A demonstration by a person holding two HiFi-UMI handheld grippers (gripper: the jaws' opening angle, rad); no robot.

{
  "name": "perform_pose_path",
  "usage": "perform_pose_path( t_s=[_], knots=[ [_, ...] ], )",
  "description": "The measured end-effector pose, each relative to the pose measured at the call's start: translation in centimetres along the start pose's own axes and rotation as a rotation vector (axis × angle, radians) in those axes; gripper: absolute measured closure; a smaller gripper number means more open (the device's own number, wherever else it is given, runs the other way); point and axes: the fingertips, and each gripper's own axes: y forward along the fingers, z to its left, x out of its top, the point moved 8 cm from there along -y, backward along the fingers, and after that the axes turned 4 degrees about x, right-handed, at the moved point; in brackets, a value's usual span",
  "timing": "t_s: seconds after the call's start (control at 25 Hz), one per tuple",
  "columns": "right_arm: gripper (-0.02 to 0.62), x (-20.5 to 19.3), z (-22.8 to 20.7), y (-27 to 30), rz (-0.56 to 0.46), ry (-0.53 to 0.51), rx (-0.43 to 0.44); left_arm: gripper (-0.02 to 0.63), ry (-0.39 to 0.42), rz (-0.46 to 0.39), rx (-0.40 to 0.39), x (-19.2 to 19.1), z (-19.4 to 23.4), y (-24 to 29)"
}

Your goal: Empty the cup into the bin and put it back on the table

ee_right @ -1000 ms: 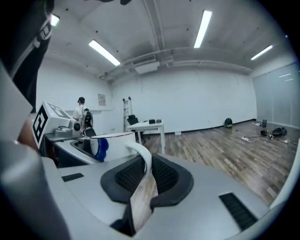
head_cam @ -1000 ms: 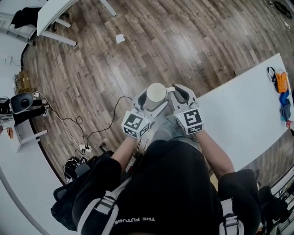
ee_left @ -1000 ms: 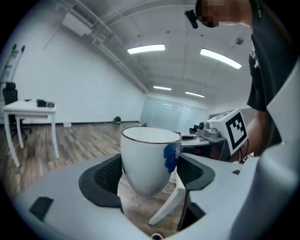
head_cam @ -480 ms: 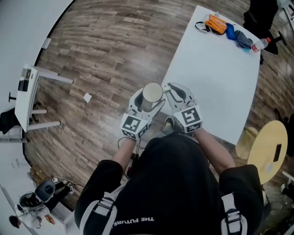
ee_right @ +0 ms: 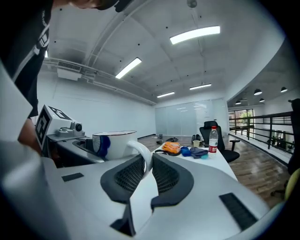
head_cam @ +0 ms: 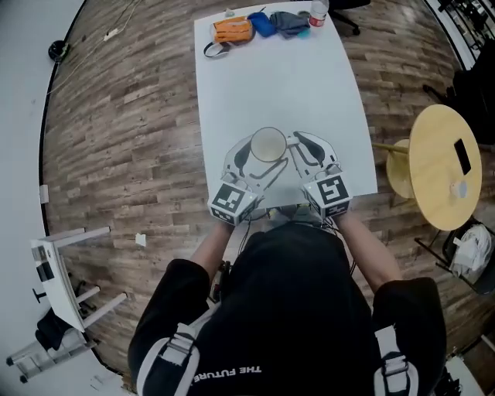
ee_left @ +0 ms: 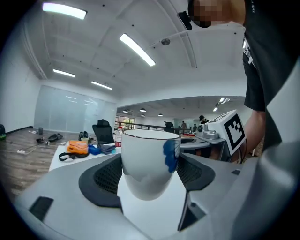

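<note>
Grips the cup (head_cam: 267, 145) with 2 grippers: left gripper (head_cam: 251, 164) clamped on its body, right gripper (head_cam: 305, 151) closed narrow on the handle (ee_right: 140, 152). Keeps it upright over the near end of the table (head_cam: 278, 77). Shows the handle grip plainly only in the right gripper view, and a blue mark (ee_left: 169, 154) only in the gripper views. Places an orange pouch (head_cam: 232, 29) and bottle (head_cam: 317, 14) at the far end. Held the cup 1 second ago over wooden floor (head_cam: 116, 155), with the table off right.
</note>
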Motion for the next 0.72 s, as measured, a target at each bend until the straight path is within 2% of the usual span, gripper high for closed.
perform_pose_path(
  t_s=[0.12,0.24,0.48,0.72],
  knots=[
    [0.537,-2.3,-2.0,-1.5,0.031,-0.003,-0.052,0.244,0.005,0.044,-0.057,-1.9,-1.3,2.8],
    [0.537,-6.0,-3.7,-1.7,0.087,-0.008,-0.085,0.244,0.054,0.106,-0.093,-5.2,-1.7,5.6],
    [0.537,-12.6,-6.1,-0.8,0.199,0.021,-0.079,0.244,0.051,0.209,-0.122,-11.3,-1.5,9.3],
    [0.537,-16.1,-7.4,0.2,0.258,0.036,-0.047,0.244,0.051,0.257,-0.121,-14.5,-1.1,11.1]
  ],
)
